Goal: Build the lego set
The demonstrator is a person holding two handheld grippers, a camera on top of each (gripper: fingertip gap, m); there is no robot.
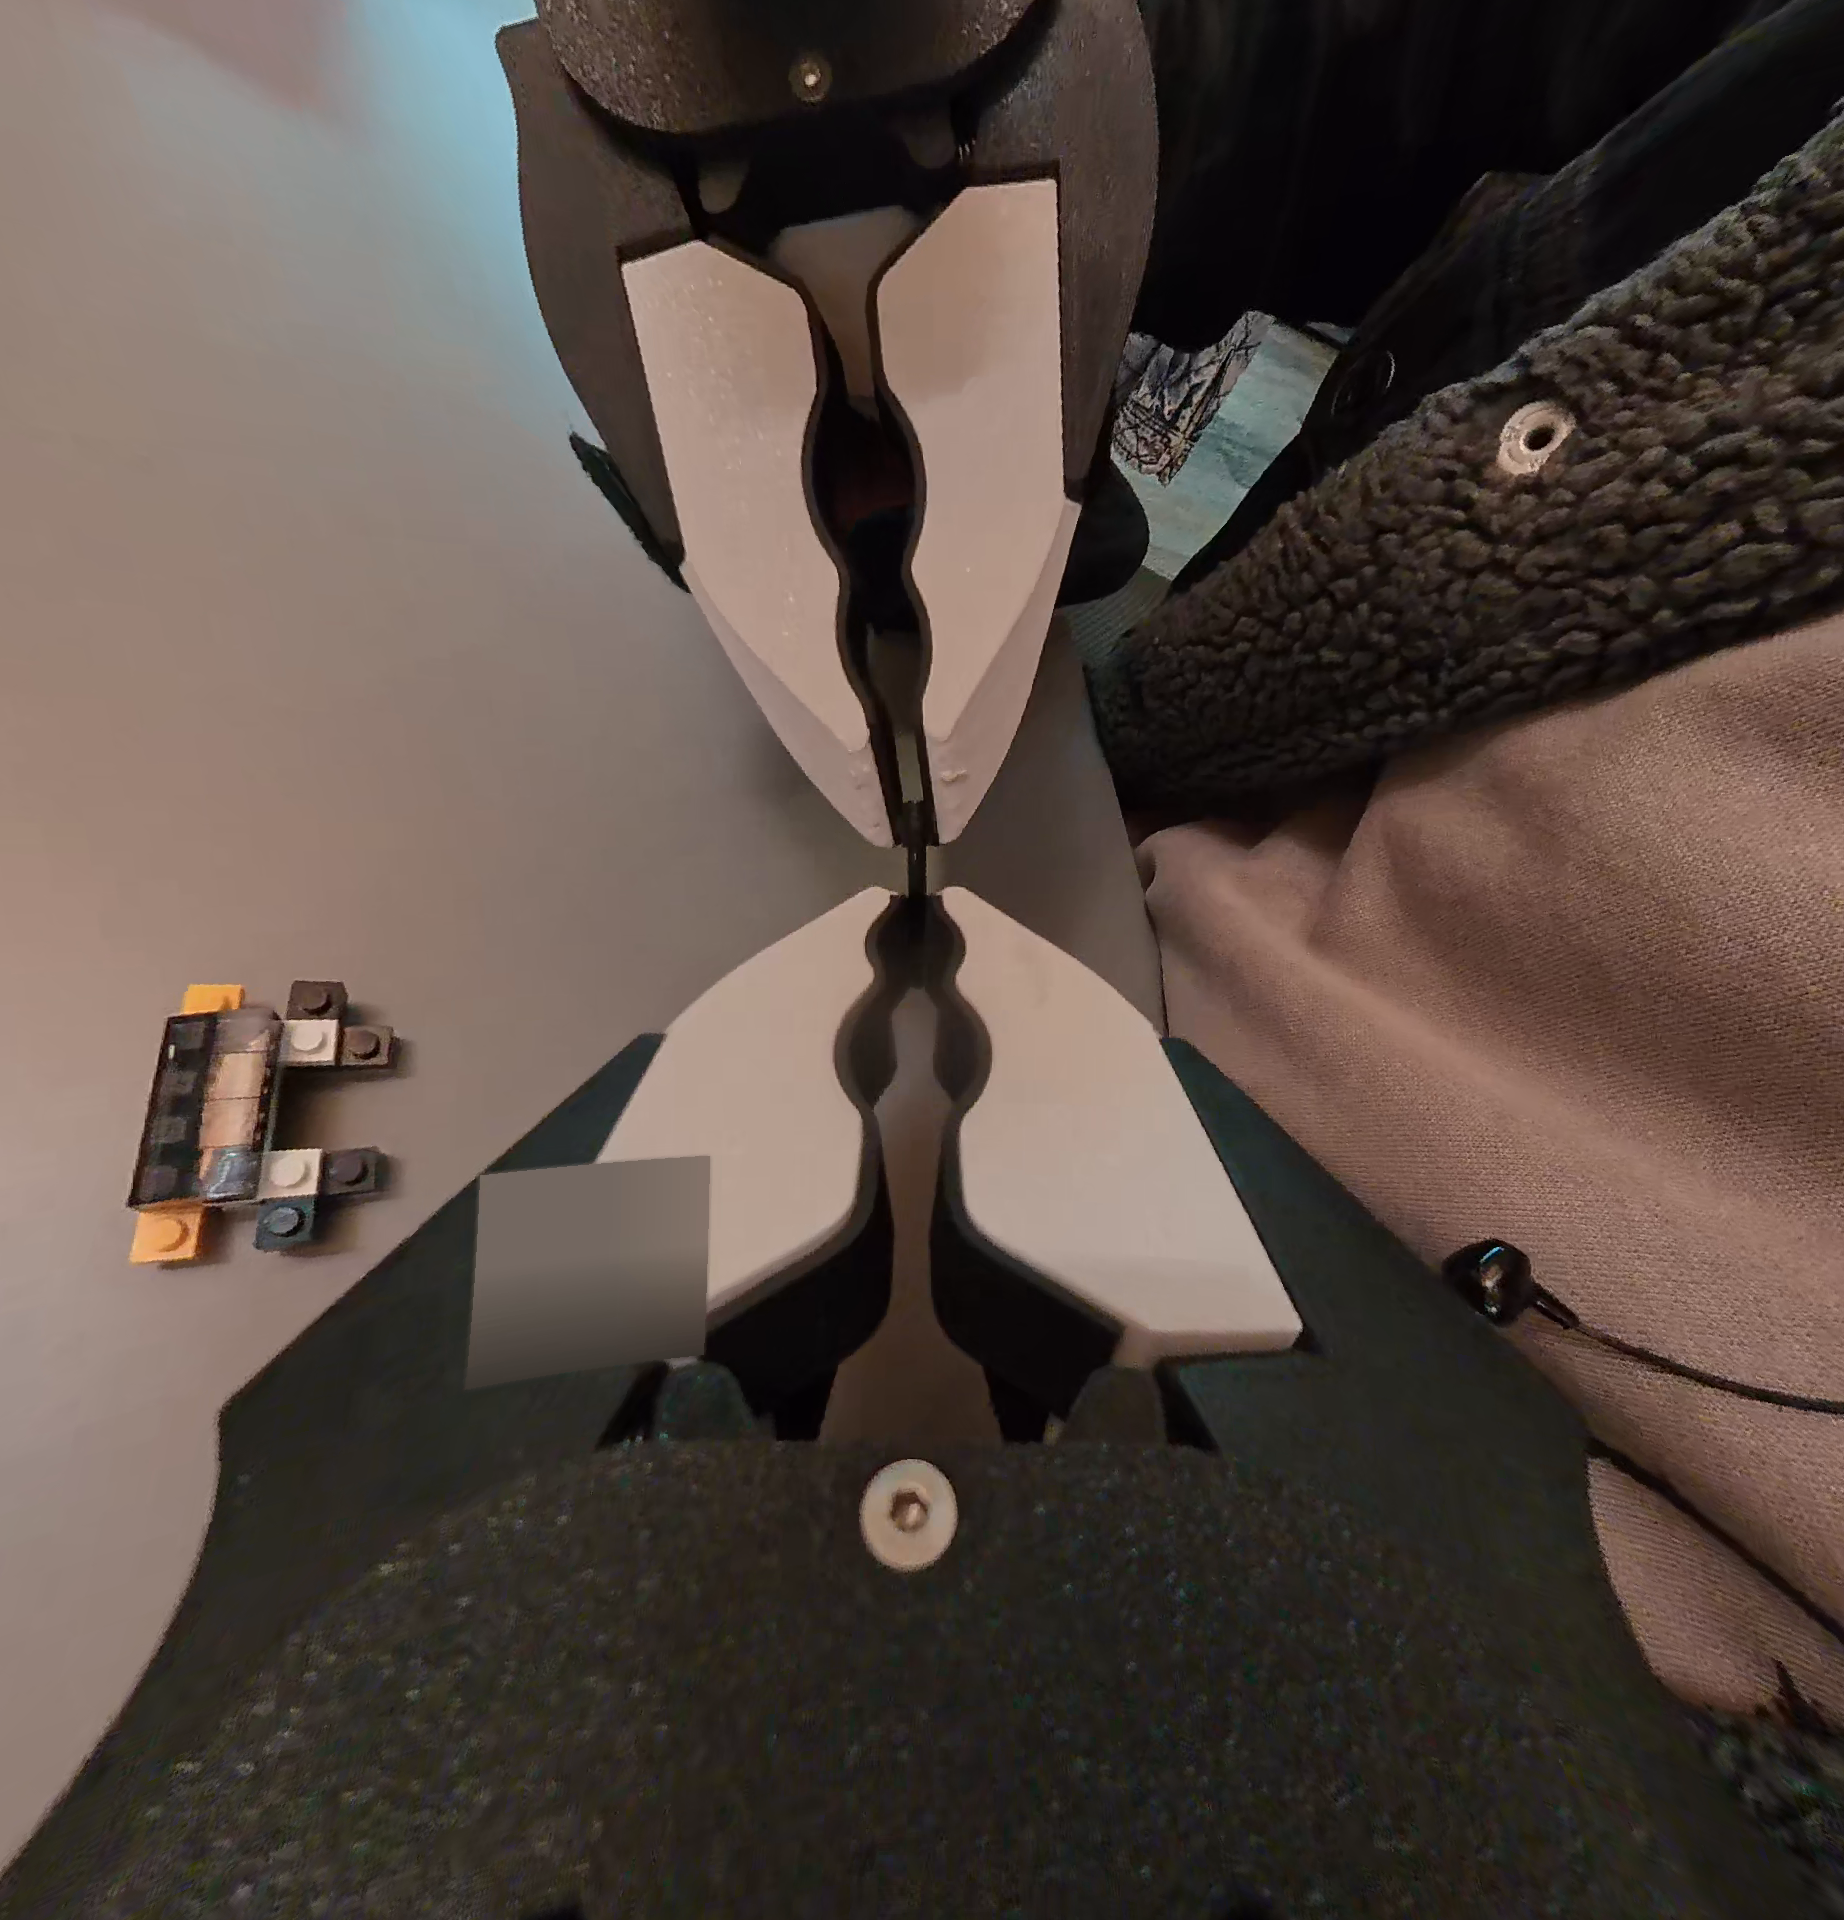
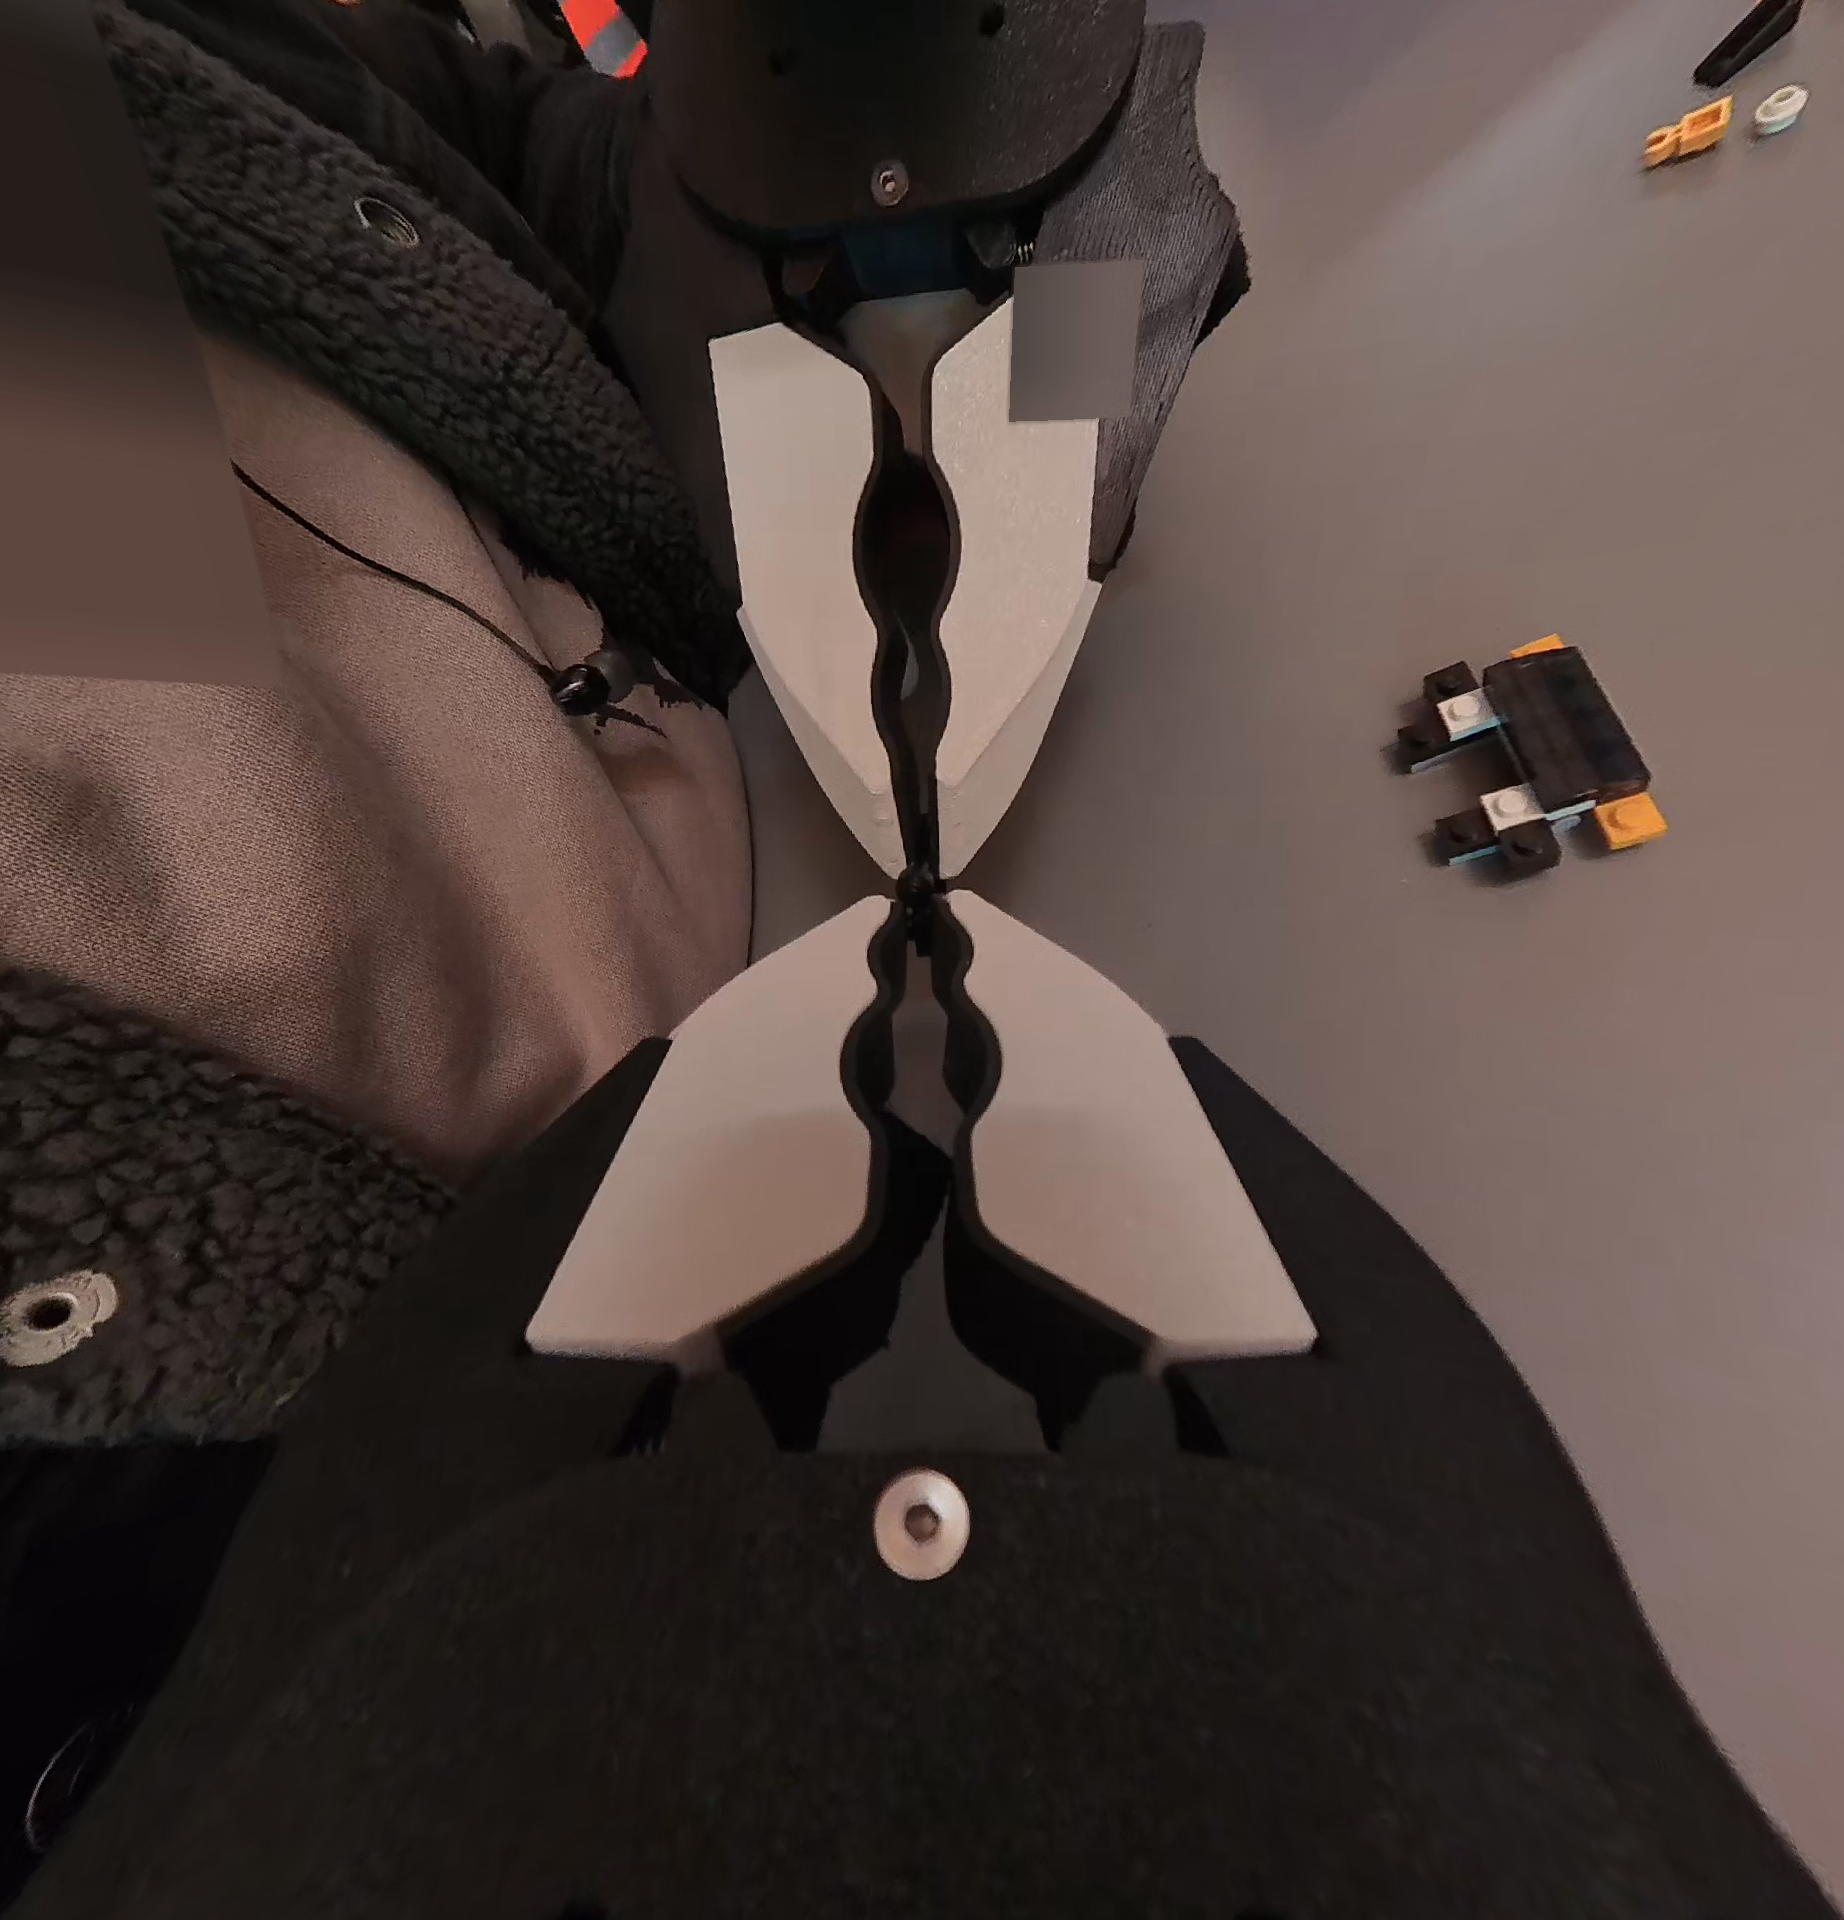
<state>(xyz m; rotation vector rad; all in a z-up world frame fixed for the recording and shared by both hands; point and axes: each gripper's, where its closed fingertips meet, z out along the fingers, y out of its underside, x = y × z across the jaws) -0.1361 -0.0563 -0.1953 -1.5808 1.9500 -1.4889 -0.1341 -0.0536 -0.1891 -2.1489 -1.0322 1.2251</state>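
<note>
My two grippers meet tip to tip above the grey table [image 1: 274,623]. In the left wrist view, my left gripper [image 1: 913,902] comes up from the bottom, and my right gripper [image 1: 913,831] comes down from the top. Both are shut on a small black lego piece [image 1: 913,864] pinched between the facing tips. The right wrist view shows the same meeting: right gripper [image 2: 918,920], left gripper [image 2: 913,860], black piece [image 2: 916,888]. The piece's shape is mostly hidden by the fingers. A partial build of black, grey, light blue and orange plates lies flat on the table [image 1: 263,1117], [image 2: 1531,748], away from both grippers.
A person in a beige top [image 1: 1520,987] and dark fleece jacket [image 1: 1520,520] sits close behind the grippers, at the table edge. Loose pieces lie far off: an orange piece [image 2: 1692,130], a white round piece [image 2: 1780,109] and a black object [image 2: 1744,42]. Both grippers' tips are close together, under 4 cm apart. From either gripper's tips it is about 25 centimetres to the black object [image 2: 1744,42].
</note>
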